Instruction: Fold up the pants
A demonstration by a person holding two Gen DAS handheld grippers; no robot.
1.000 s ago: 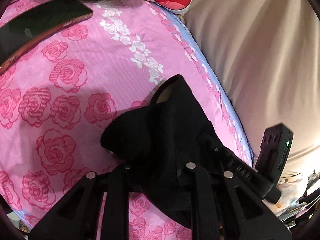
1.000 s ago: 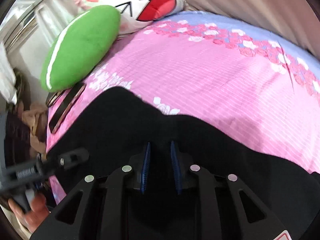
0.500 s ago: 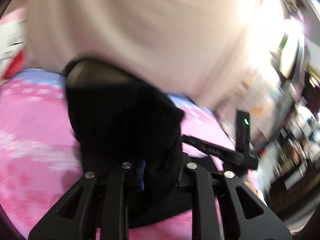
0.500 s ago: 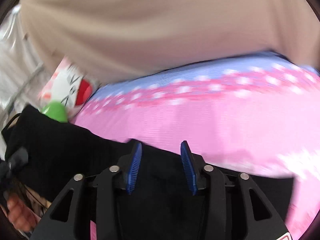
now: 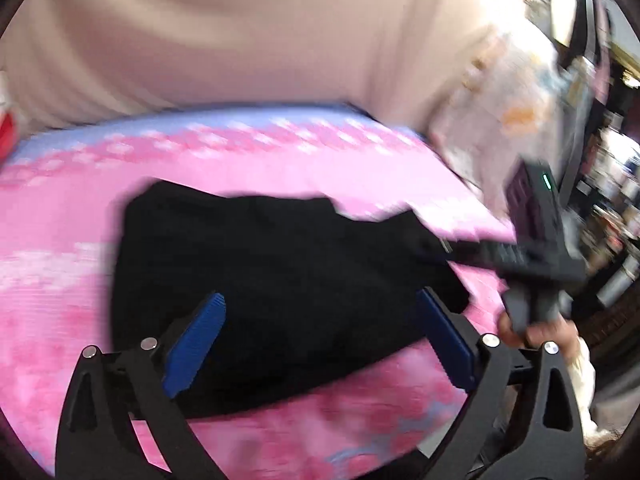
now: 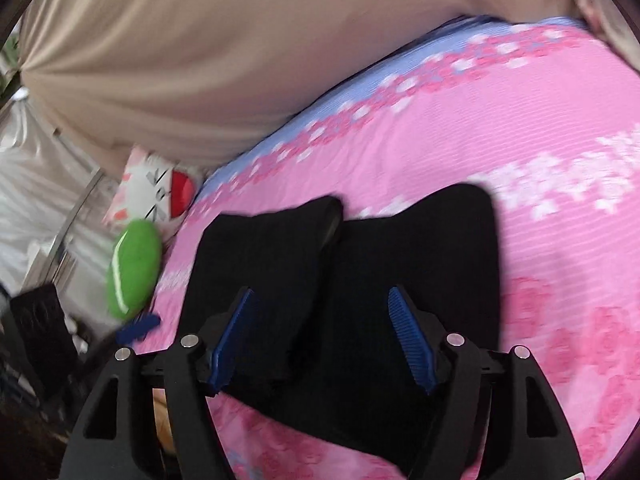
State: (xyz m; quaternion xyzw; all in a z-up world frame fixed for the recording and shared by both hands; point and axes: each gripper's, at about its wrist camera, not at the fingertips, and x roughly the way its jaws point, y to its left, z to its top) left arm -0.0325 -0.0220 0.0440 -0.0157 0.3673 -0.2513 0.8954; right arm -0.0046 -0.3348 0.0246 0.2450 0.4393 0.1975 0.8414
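Black pants (image 5: 280,280) lie folded on the pink bed (image 5: 60,280). Left tongs (image 5: 320,340) and right tongs (image 6: 324,332) both gape apart, holding nothing

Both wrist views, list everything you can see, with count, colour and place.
pants: one, black, folded, on the bedsheet
bedsheet: one, pink floral with a blue border, covering the bed
curtain: one, beige, behind the bed
green cushion: one, at the bed's far left edge
cartoon pillow: one, white and red, beside the green cushion
left tongs: black with blue pads, open above the pants
right tongs: black with blue pads, open above the pants
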